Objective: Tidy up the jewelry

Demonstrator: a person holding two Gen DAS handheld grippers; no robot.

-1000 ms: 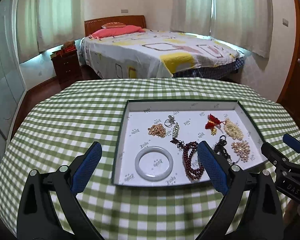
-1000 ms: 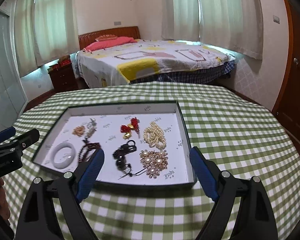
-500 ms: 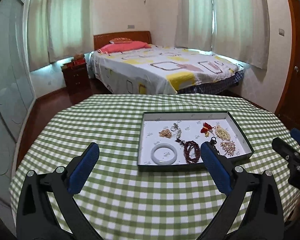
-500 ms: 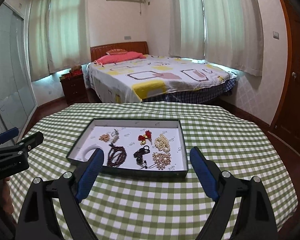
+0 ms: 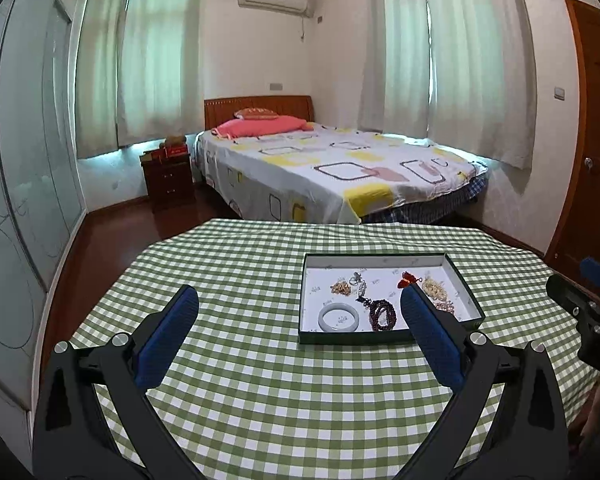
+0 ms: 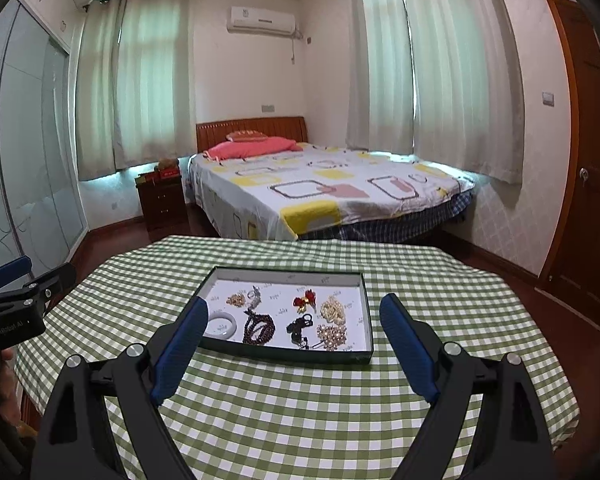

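— Well, can you read anything from here?

— Only a bit. The left gripper (image 6: 16, 280) has pale lettering on its black body, too small for me to make out. The right gripper (image 5: 580, 284) shows "DA" on its side. The lining of the tray (image 6: 366, 312) has small printed marks I can't read.

— And the grippers themselves?

— Both stand wide apart with nothing between the blue pads (image 6: 182, 344), above the checked tablecloth (image 6: 300, 408) near its front edge, touching nothing.

— Where's the jewelry?

— All in the tray, mid-table. A pale bangle (image 6: 222, 324) sits in the front left corner, dark red beads (image 6: 258, 328) just beside it, a black piece (image 6: 300, 326), a red ornament (image 6: 304, 302), and pearls (image 6: 333, 308) toward the right edge.
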